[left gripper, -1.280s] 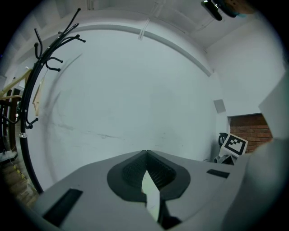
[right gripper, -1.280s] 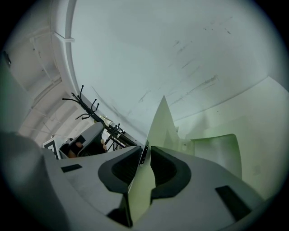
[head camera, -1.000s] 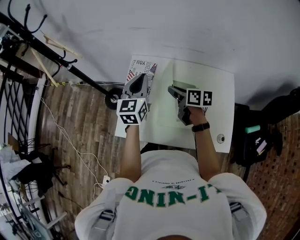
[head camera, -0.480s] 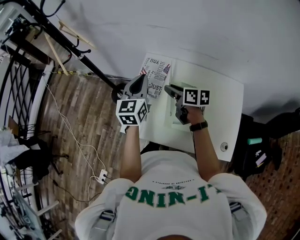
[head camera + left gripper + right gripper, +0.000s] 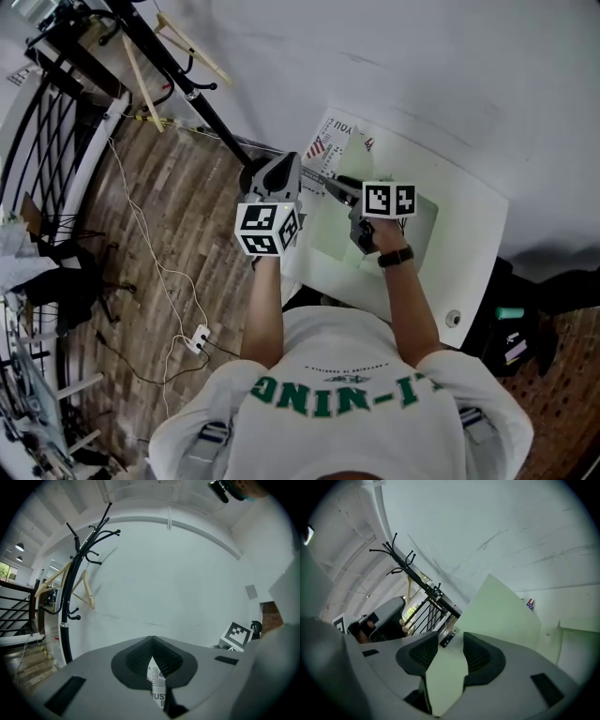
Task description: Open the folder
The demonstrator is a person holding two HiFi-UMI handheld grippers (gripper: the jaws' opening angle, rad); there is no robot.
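A pale green folder lies on the white table, its cover raised and standing slanted. The cover's edge runs between the jaws of my right gripper. Those jaws have just been opening and stand apart round the sheet, no longer pinching it. A printed sheet with black lettering and a flag pattern lies at the table's far left. My left gripper is shut on its near edge.
A black coat rack with a wooden hanger stands left of the table, and a black railing beyond it. A cable and power strip lie on the wood floor. A small round fitting sits in the table's near right corner.
Both grippers have moved left across the table. The green cover has swung up and over with the right gripper. The left gripper keeps hold of the printed sheet.
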